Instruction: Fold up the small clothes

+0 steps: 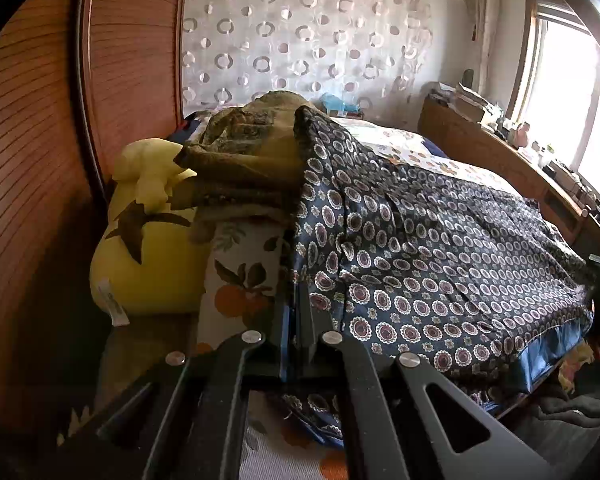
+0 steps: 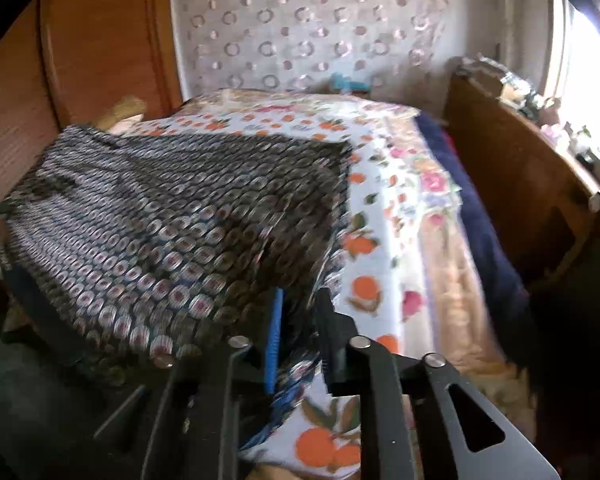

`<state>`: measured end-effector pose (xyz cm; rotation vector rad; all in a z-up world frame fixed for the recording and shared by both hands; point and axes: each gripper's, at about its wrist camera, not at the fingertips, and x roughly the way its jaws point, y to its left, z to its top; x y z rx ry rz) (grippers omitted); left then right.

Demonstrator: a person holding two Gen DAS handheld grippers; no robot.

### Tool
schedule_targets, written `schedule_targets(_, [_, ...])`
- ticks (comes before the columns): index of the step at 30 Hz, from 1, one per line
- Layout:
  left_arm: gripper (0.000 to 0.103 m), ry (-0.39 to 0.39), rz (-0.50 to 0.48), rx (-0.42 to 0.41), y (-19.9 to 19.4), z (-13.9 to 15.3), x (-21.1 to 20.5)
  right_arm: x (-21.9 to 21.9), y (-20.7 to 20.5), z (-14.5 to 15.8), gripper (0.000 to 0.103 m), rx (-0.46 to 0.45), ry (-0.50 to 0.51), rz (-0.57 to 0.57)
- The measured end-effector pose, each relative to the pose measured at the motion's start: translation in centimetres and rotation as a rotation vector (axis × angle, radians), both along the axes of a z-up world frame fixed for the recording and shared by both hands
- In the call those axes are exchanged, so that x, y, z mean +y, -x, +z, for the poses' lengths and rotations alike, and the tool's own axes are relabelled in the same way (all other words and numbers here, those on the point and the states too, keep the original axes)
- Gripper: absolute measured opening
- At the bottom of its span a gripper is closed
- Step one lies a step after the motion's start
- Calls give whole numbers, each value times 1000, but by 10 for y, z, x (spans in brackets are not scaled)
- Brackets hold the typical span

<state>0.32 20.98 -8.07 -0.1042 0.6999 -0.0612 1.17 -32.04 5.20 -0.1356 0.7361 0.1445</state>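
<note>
A dark blue garment [image 1: 420,248] printed with round medallions lies spread over the bed, its far corner draped up against a pile. My left gripper [image 1: 296,292] is shut on the garment's near left edge, and the cloth runs from its fingers off to the right. In the right wrist view the same garment [image 2: 172,220] looks blurred and covers the left part of the bed. My right gripper [image 2: 300,308] stands open at the garment's near right corner. The cloth's edge lies loose between the blue pad [image 2: 275,332] and the black finger.
The bed sheet [image 2: 380,208] has an orange-fruit print. A yellow plush toy [image 1: 144,240] and a pile of olive-brown folded cloth [image 1: 244,160] sit at the left by the wooden wardrobe [image 1: 40,140]. A wooden cabinet [image 2: 520,184] with clutter runs along the right under the window.
</note>
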Motion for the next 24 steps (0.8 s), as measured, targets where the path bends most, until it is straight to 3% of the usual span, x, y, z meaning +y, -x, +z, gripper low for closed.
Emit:
schedule_targets(1, [2,-2,-1,-2,1,1,-1,1,-3,4,31,-9,9,-7])
schedule_targets(3, [2,-7,-3,-10,3,3,-3,4,-7,11,53,-32,22,-13])
schedule_targets(5, [3,-16,0,-21,5,7,-4,12,-11,19,55,-58,40,-6])
schedule_targets(6, [8,-24,2,-29,6,8,-5,15,-11,19,56,-65,43,1])
schedule_targets(9, [40,-34,5,-50,9,11,-6,31,-17,17,60,-73,30,27])
schedule_targets(13, [62,-22,6,-35,8,8,-4,48,-31,2,60,-46,7,64])
schedule_targets(24, [62,-1,45,70,11,-30,-3,53,-60,-40,60,17,-18,68])
